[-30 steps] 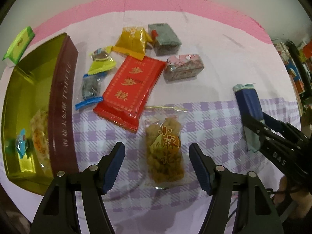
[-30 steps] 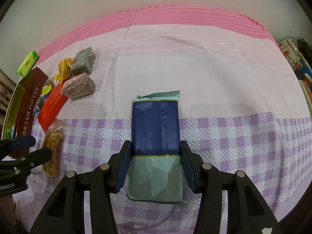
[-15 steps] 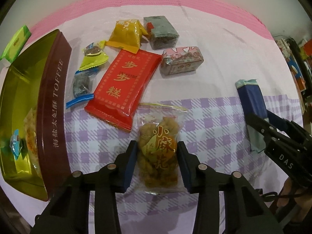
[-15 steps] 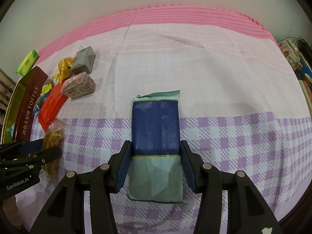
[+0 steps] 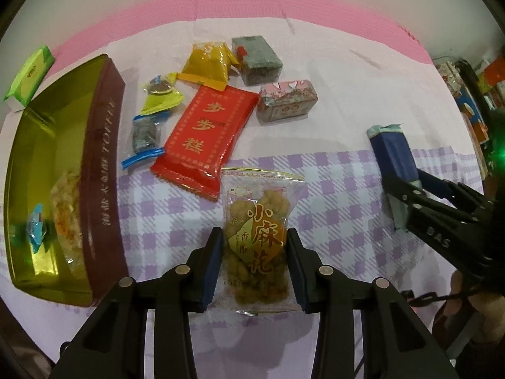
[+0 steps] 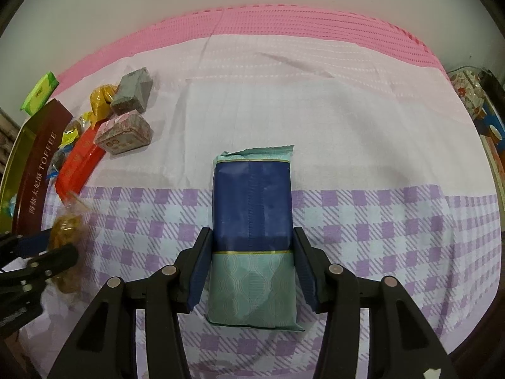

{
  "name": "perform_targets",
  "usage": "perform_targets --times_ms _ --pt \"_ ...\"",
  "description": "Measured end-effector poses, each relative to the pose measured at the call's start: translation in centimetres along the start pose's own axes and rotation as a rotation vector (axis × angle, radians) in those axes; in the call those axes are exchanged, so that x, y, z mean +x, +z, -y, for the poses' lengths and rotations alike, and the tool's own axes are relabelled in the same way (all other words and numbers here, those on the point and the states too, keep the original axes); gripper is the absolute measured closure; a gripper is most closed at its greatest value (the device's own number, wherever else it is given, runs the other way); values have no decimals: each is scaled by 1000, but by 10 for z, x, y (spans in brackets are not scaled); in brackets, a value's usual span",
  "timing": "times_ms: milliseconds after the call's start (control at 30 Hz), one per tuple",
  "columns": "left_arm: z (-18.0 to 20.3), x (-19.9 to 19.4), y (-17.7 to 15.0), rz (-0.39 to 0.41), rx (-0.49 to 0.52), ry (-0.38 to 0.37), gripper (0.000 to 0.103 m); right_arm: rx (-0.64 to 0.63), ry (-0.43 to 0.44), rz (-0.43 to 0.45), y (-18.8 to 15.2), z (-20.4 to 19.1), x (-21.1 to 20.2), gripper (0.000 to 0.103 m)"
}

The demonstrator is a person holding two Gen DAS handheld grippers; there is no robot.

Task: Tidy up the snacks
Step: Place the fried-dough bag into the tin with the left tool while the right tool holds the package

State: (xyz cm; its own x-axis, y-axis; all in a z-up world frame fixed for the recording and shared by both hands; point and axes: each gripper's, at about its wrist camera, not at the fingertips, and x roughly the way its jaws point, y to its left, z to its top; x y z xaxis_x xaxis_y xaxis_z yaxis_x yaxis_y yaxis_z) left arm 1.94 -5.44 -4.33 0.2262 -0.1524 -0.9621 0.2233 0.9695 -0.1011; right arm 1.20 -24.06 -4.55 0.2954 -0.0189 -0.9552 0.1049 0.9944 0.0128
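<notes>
My left gripper is shut on a clear bag of fried dough twists with orange lettering, held over the purple checked cloth. My right gripper is shut on a navy and teal packet; the packet also shows at the right of the left wrist view. An open gold and maroon toffee tin stands at the left with a few wrapped snacks inside. The left gripper shows at the far left of the right wrist view.
Loose snacks lie beyond the bag: a red packet, a yellow pouch, a grey-green block, a pink patterned block, small candies and a dark sweet. A green packet lies behind the tin. Clutter stands at the far right.
My left gripper went from open around the dough twist bag to shut on it, and the bag has lifted slightly. The right gripper and navy packet have not moved.
</notes>
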Motion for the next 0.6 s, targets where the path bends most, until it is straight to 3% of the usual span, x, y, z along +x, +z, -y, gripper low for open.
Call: perform_targets --times_ms 400,600 --pt "-41 -53 5 98 -59 10 63 -21 -22 -18 0 -6 1 55" --pt "-84 -68 9 129 -110 71 63 -19 -24 -26 2 -5 2 55"
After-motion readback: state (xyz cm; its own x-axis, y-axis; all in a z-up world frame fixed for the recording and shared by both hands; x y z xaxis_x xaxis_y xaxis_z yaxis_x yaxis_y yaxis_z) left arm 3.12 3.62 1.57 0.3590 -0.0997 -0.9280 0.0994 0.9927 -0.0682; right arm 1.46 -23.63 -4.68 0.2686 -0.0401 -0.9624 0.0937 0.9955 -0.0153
